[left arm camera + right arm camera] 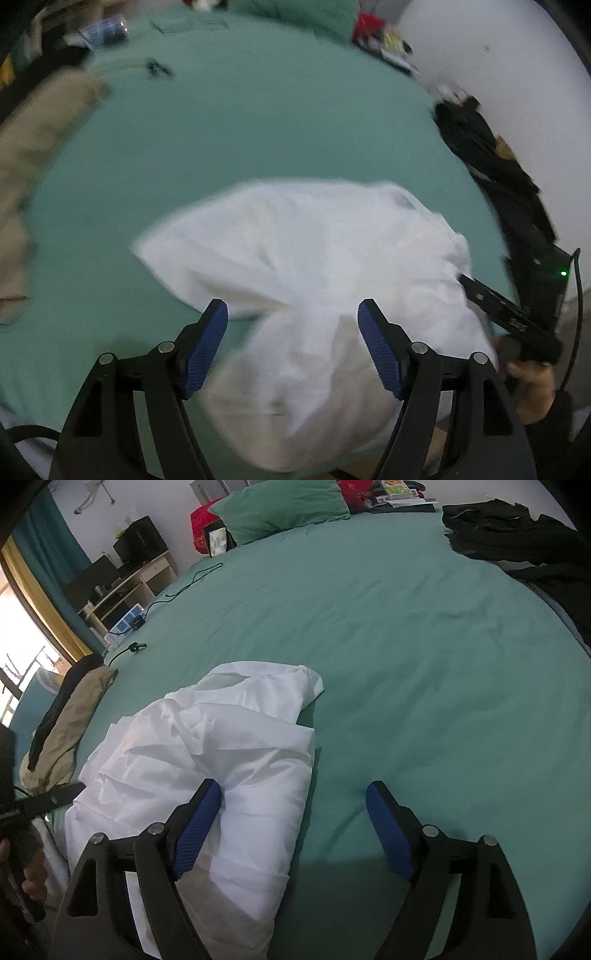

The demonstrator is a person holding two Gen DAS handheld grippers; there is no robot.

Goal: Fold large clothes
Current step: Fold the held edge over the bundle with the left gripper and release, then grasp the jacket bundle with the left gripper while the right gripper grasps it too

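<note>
Right wrist: white garment lengthwise, away.

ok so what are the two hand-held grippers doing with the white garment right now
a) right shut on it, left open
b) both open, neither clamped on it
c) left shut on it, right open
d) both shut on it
b: the left hand-held gripper and the right hand-held gripper both show blue pads spread wide, with the white garment lying crumpled on the green sheet, unclamped.
</note>
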